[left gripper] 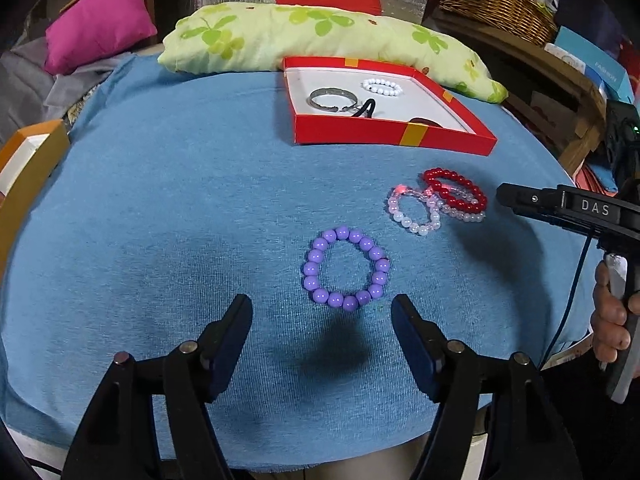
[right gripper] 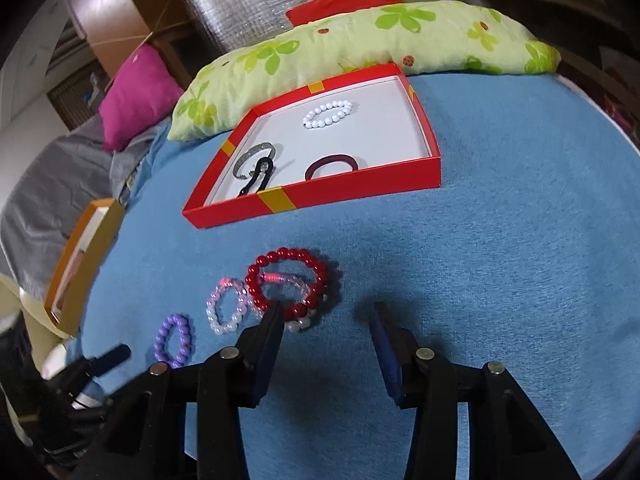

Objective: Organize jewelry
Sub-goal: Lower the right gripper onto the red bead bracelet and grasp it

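The left gripper (left gripper: 322, 310) hangs with its dark blue pads apart and empty, the round purple bead bracelet (left gripper: 346, 268) lying flat on the blue cloth-covered table (left gripper: 180, 200) just ahead of its fingertips and slightly right of their gap. The right gripper (right gripper: 326, 316) also stands parted and empty, its left finger overlapping the near edge of the glossy red bead bracelet (right gripper: 288, 280), which lies across pale pink and white bead bracelets (right gripper: 226, 308). Further ahead of both sits the shallow red cardboard box (right gripper: 352, 194) holding a white bead bracelet (right gripper: 328, 114), a silver metal bangle (right gripper: 256, 156) and dark hair ties
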The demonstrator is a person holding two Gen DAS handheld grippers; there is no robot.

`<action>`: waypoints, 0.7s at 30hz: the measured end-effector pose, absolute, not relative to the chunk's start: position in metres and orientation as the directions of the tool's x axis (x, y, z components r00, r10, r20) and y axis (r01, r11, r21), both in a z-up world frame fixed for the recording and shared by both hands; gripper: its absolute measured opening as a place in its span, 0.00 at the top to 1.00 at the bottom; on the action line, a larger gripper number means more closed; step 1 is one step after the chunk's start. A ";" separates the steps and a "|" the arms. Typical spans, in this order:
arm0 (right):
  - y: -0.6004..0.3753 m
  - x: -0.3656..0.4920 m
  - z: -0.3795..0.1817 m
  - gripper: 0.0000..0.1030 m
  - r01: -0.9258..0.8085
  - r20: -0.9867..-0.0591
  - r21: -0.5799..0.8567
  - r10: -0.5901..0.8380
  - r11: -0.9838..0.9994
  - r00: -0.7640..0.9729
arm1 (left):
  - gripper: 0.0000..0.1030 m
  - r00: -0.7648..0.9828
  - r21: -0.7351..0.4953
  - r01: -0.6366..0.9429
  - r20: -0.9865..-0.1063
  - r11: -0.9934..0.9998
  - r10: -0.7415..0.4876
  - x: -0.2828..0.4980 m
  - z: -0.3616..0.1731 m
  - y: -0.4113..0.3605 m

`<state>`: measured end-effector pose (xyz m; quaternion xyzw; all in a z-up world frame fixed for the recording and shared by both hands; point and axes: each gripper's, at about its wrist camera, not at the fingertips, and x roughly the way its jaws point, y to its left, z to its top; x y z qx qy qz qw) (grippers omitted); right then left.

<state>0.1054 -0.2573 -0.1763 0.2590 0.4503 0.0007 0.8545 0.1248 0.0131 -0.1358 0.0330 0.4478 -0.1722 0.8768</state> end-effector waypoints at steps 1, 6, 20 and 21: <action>-0.257 0.107 -0.177 0.54 0.236 -0.768 0.452 0.240 0.860 0.594 | 0.29 0.540 -0.094 0.324 -0.799 0.941 -0.265 0.126 -0.137 0.013; -0.250 0.112 -0.177 0.54 0.236 -0.774 0.436 0.228 0.868 0.590 | 0.29 0.544 -0.055 0.310 -0.808 0.949 -0.225 0.131 -0.140 0.004; -0.254 0.124 -0.186 0.54 0.283 -0.781 0.458 0.230 0.843 0.580 | 0.29 0.553 -0.018 0.314 -0.810 0.949 -0.198 0.132 -0.138 -0.007; -0.254 0.126 -0.187 0.54 0.288 -0.781 0.464 0.233 0.838 0.580 | 0.29 0.551 -0.016 0.316 -0.811 0.949 -0.197 0.132 -0.138 -0.009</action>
